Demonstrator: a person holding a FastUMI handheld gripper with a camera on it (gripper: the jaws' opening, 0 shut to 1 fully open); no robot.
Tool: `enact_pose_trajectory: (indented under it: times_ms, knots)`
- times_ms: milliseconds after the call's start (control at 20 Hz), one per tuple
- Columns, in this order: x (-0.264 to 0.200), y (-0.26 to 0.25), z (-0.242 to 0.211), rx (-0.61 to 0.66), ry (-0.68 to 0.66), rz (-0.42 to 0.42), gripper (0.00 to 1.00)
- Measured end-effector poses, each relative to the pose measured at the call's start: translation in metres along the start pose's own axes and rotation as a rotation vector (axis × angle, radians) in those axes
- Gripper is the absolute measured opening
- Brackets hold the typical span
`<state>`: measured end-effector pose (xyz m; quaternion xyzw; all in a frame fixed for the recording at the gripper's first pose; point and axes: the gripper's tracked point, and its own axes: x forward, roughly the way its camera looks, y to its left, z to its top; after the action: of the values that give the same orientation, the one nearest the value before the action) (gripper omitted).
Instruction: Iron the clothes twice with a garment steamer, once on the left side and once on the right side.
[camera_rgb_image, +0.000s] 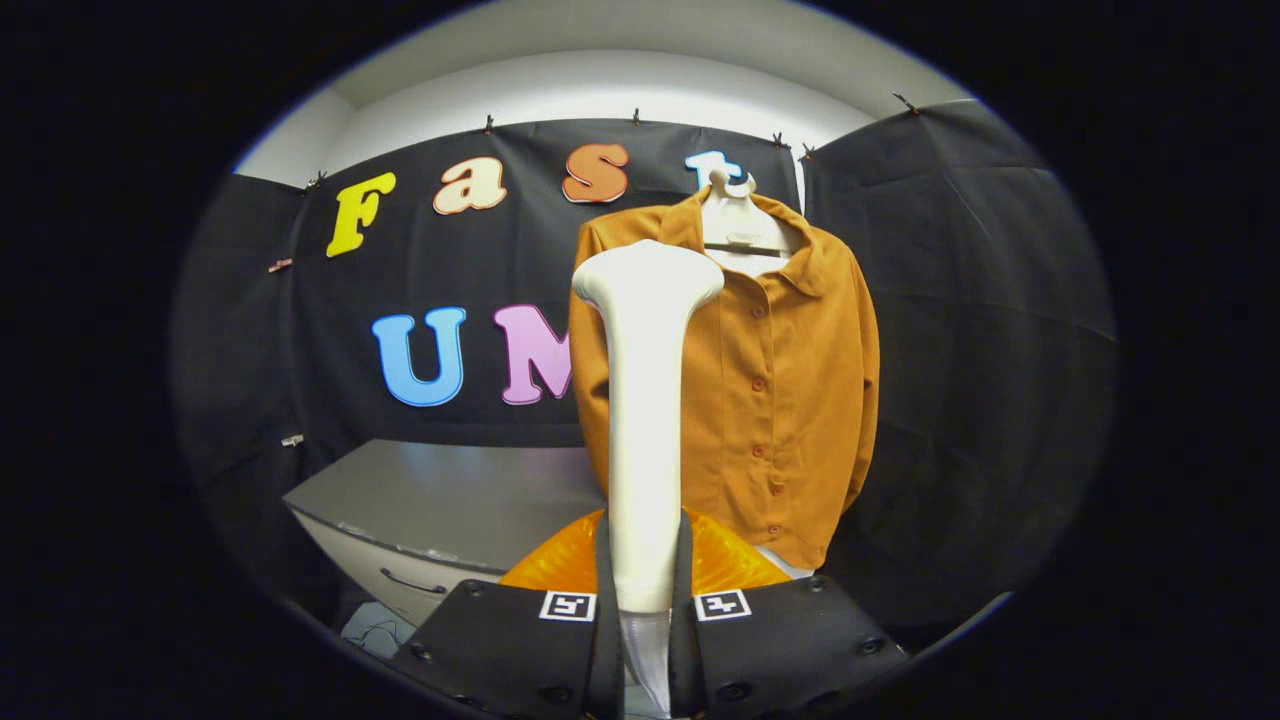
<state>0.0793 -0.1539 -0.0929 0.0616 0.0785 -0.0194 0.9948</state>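
A white garment steamer (645, 400) stands upright between my fingers, and my gripper (643, 580) is shut on its handle. Its head points up and sits in front of the left side of an orange-brown buttoned shirt (790, 400). The shirt hangs on a white hanger form (735, 215) against the dark cloth wall, beyond the fingers. An orange translucent part (560, 565) shows just behind the steamer's base, partly hidden by my fingers.
A grey cabinet top (450, 495) with a drawer and handle (405, 582) stands to the left of the shirt, lower down. Black cloth walls (990, 350) close off the booth behind and to the right.
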Motion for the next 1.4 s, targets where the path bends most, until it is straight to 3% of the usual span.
enact_pose_trajectory:
  times_ms: [450, 1400]
  knots:
    - [-0.029, 0.077, 0.079, -0.041, -0.136, 0.079, 0.21]
    - [-0.032, 0.104, 0.075, -0.057, -0.142, 0.115, 0.21]
